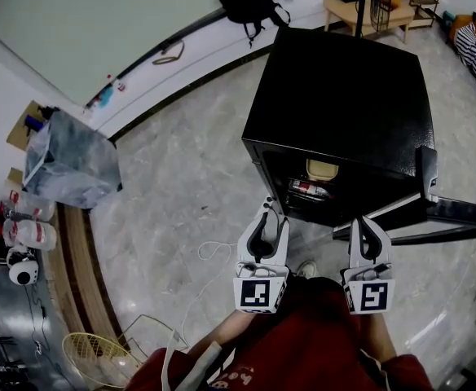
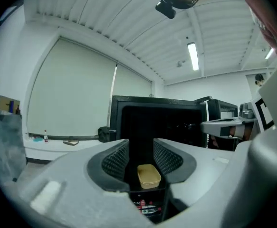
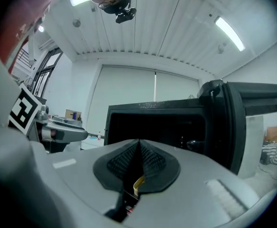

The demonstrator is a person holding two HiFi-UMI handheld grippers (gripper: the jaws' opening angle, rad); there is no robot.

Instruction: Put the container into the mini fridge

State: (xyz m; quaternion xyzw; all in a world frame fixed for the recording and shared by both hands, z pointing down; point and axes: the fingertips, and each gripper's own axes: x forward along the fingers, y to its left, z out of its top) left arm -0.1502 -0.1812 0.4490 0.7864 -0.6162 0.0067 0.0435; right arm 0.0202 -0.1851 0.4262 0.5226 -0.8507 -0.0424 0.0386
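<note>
The head view looks steeply down from above and in front of the mini fridge (image 1: 340,112), onto its top and open front. Both gripper views sit low and near before that front and face level into it, the right one closer to the open door (image 3: 233,127). All three views share the open inside with the container (image 2: 148,175).
</note>
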